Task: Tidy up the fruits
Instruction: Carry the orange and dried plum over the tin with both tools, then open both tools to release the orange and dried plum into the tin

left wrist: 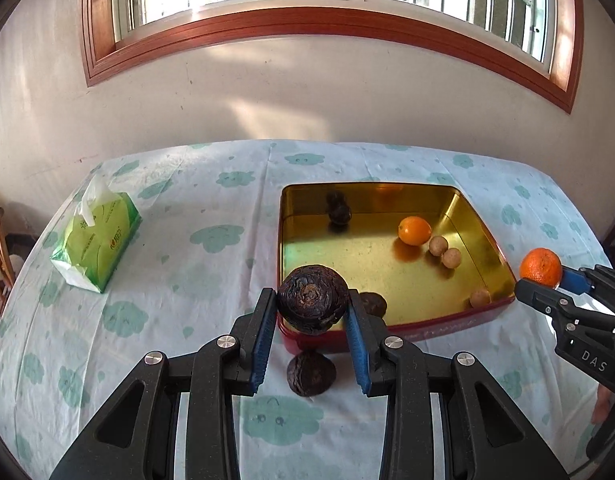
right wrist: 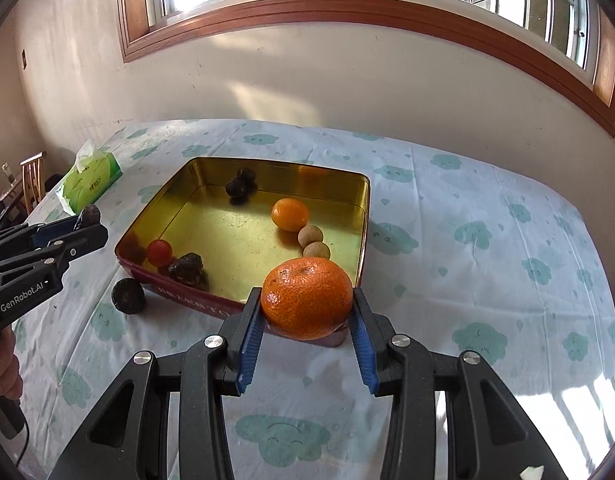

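My left gripper (left wrist: 312,306) is shut on a dark wrinkled fruit (left wrist: 311,299) and holds it above the near left corner of the gold tin tray (left wrist: 387,276). My right gripper (right wrist: 307,304) is shut on a tangerine (right wrist: 307,298) over the tray's near right corner (right wrist: 243,240). In the tray lie a small orange (right wrist: 290,213), two tan longans (right wrist: 313,242), a red cherry tomato (right wrist: 159,252) and dark fruits (right wrist: 186,268). Another dark fruit (left wrist: 310,373) lies on the cloth in front of the tray.
A green tissue pack (left wrist: 97,242) lies at the table's left. The table has a white cloth with green clouds (right wrist: 487,260). A wall and window stand behind. A wooden chair (right wrist: 29,184) is off the left edge.
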